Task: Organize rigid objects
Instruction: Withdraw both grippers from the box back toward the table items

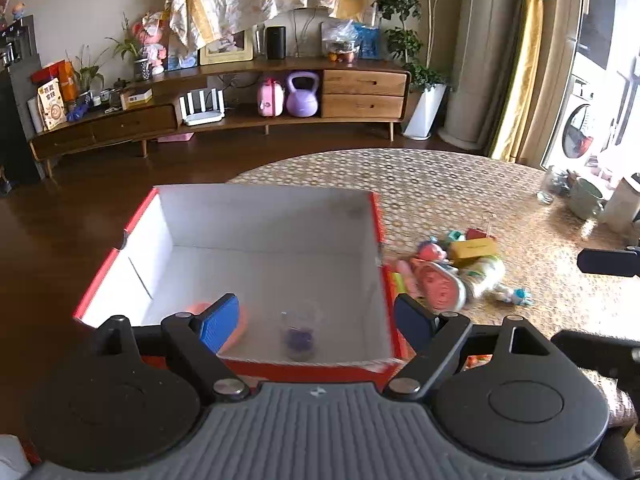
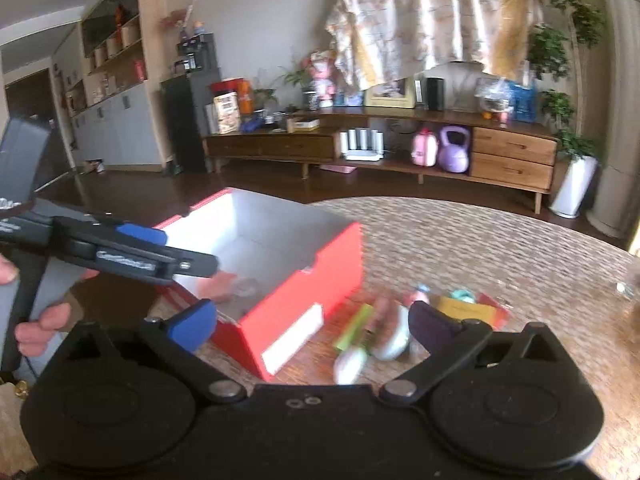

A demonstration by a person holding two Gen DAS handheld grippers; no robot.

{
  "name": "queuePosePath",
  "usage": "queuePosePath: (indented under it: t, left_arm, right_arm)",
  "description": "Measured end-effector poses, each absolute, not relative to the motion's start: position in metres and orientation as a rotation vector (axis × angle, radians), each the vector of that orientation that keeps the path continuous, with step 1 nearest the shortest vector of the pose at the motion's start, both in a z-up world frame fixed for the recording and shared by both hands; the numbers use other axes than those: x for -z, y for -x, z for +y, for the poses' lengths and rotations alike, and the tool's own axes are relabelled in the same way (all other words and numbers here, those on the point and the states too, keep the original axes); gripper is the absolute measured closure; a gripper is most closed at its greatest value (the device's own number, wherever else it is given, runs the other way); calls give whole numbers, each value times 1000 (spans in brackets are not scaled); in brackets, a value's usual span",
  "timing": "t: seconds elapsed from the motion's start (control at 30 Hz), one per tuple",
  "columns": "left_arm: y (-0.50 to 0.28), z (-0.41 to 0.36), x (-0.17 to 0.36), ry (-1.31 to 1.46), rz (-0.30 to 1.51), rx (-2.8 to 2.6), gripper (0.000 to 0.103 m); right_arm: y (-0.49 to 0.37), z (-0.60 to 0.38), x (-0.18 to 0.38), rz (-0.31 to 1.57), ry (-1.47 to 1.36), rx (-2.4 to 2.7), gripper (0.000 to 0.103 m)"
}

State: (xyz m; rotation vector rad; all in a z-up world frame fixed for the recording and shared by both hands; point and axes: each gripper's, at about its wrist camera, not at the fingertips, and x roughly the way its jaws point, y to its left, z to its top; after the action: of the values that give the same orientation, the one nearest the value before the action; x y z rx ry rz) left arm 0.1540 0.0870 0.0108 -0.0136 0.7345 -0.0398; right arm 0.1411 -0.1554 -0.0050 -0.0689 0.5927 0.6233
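A red box with a white inside stands open on the woven table. On its floor lie an orange round thing and a clear cup with something purple in it. My left gripper hovers open over the box's near edge with nothing between its fingers. Right of the box lies a pile of toys, among them a yellow block. My right gripper stands wide open and empty above the box's near corner and the toys. The left gripper shows over the box, held by a hand.
The table's edge runs just behind and left of the box, with dark wooden floor beyond. A glass jar, a green mug and a white container stand at the table's far right. A wooden console lines the back wall.
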Motion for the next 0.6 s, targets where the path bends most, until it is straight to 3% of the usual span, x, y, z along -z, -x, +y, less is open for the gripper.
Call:
queuePosePath:
  t: [0.53, 0.6]
  left_arm:
    - [-126, 1, 26, 30, 719, 164, 18]
    - [-127, -7, 32, 35, 727, 195, 13]
  right_arm:
    - [-146, -240, 59, 645, 62, -482, 1]
    - [-149, -243, 64, 650, 68, -485, 1]
